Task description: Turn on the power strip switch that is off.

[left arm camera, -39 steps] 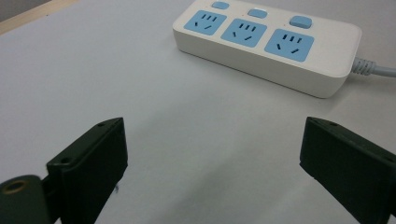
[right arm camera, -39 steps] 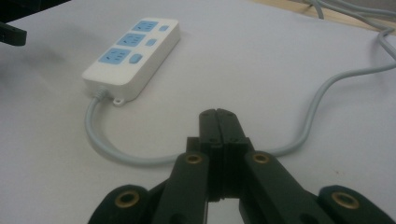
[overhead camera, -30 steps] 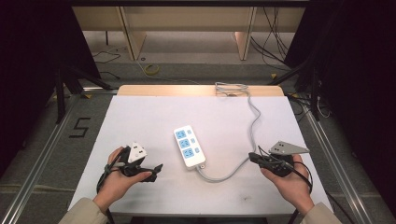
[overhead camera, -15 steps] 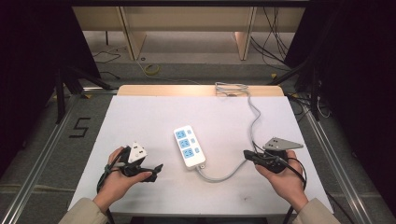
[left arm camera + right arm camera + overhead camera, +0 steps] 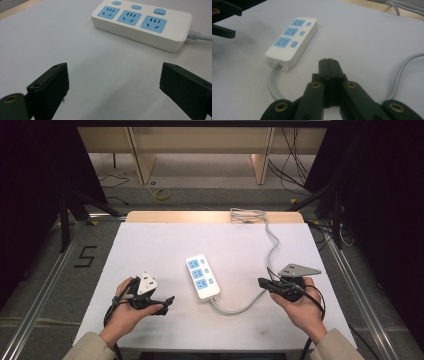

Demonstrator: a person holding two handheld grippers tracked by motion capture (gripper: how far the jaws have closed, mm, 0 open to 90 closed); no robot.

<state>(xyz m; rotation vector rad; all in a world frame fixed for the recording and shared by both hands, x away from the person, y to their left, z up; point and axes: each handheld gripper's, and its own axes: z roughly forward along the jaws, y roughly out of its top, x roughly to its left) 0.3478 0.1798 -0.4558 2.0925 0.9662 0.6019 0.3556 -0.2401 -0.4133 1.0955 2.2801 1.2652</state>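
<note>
On the desk [image 5: 150, 245] I have a plain white top with a wooden strip along its far edge, under bright light with dark curtains at both sides of the room. Beyond the desk I see a grey floor with loose cables, pale wooden table legs and, at the left, a "5" marked on the floor [image 5: 86, 256].

One white power strip [image 5: 202, 276] lies near the middle of the desk, angled slightly, with three blue sockets and three blue switches. Its single grey cord [image 5: 272, 245] leaves the near end, loops toward my right hand, then runs up to a coil at the far edge.

My left gripper [image 5: 162, 304] sits low at the left, its jaws spread wide; in the left gripper view the power strip [image 5: 142, 22] lies ahead of them, well apart. My right gripper [image 5: 263, 282] has its jaws pressed together on nothing, pointing toward the strip, and the cord curves just beside it in the right gripper view [image 5: 398, 75].

Against the picture from a second ago, my right gripper has moved a little toward the strip and the cord; the left gripper and the strip have stayed put.

Count: two grippers, one power strip, one cord, three sockets, three switches.
</note>
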